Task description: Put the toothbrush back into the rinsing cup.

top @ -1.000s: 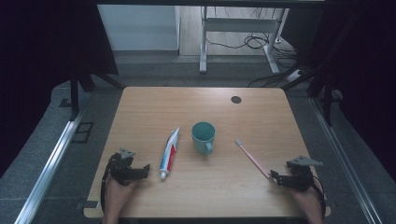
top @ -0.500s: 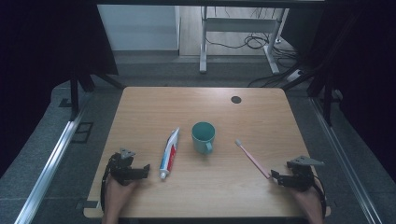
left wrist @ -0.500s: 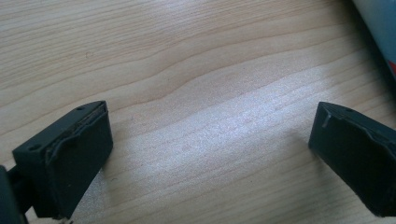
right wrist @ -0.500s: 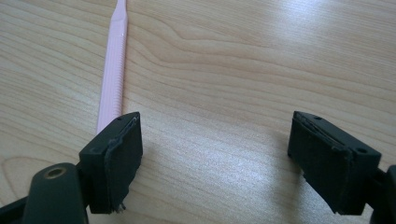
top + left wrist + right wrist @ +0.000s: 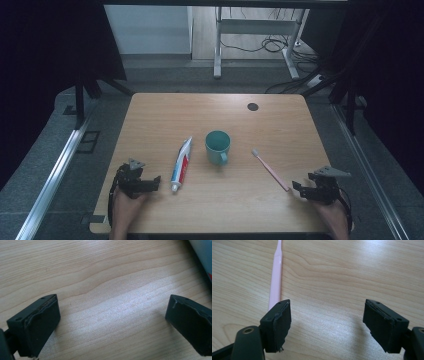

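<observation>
On the wooden table (image 5: 165,120) lie a white toothpaste tube (image 5: 181,165) with red and blue print, a teal cup (image 5: 218,146) standing upright, and a pink toothbrush (image 5: 270,169). My left gripper (image 5: 156,181) rests near the front left, just left of the tube's cap, and is open over bare wood (image 5: 112,312). The tube's edge (image 5: 203,252) shows at the top right of that view. My right gripper (image 5: 296,189) sits at the front right, beside the toothbrush handle's end. It is open (image 5: 327,317); its jaws have just been closing with nothing between them. The toothbrush (image 5: 276,272) runs up past its left jaw.
A dark round grommet (image 5: 252,106) sits in the tabletop near the far right. Beyond the table stand a metal frame's legs (image 5: 217,50) with cables (image 5: 270,45) on the floor. Rails run along both sides of the table.
</observation>
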